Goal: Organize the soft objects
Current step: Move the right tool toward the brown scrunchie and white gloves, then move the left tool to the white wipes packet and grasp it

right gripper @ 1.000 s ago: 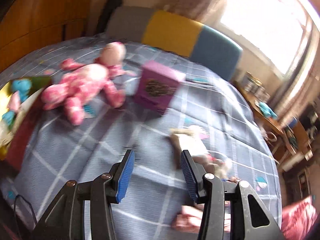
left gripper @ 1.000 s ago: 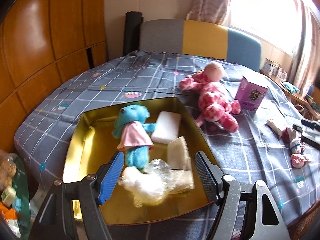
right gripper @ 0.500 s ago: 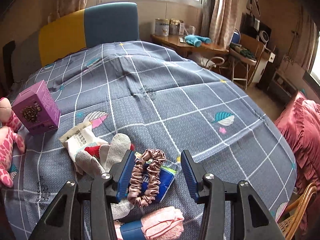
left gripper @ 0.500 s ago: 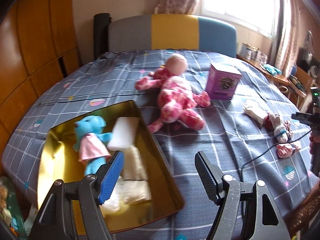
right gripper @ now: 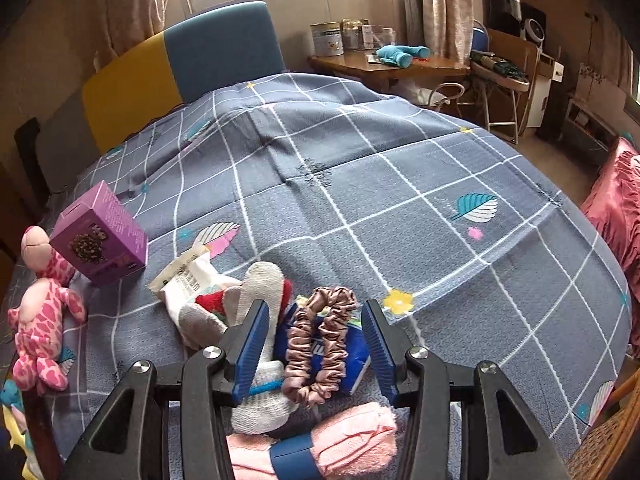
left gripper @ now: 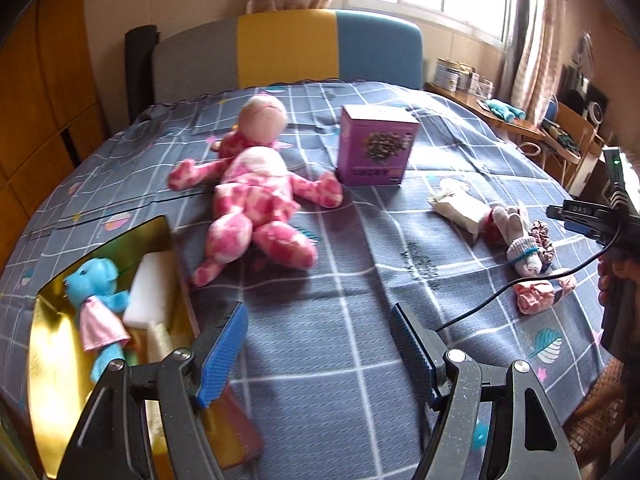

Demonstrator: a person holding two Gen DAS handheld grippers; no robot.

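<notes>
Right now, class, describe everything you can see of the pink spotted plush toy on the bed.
The pink spotted plush toy is a soft, fuzzy figure with a pale pink rounded head, white-and-pink blotched body and four splayed limbs. It lies flat on the grey checked bedspread, head toward the headboard, between the gold tray and the purple box. Nothing grips it; one arm reaches almost to the box.

The left gripper (left gripper: 316,356) has 2 black metal arms, speckled with wear, each carrying round silver screws and ending in a blue finger (left gripper: 224,354) with a fine cross-hatched texture. The right gripper (right gripper: 314,348) is built the same: black arms with triangular cut-outs, silver screws, blue textured pads (right gripper: 250,350). A thin black cable (left gripper: 520,292) trails from its black housing, where a small green light glows.
</notes>
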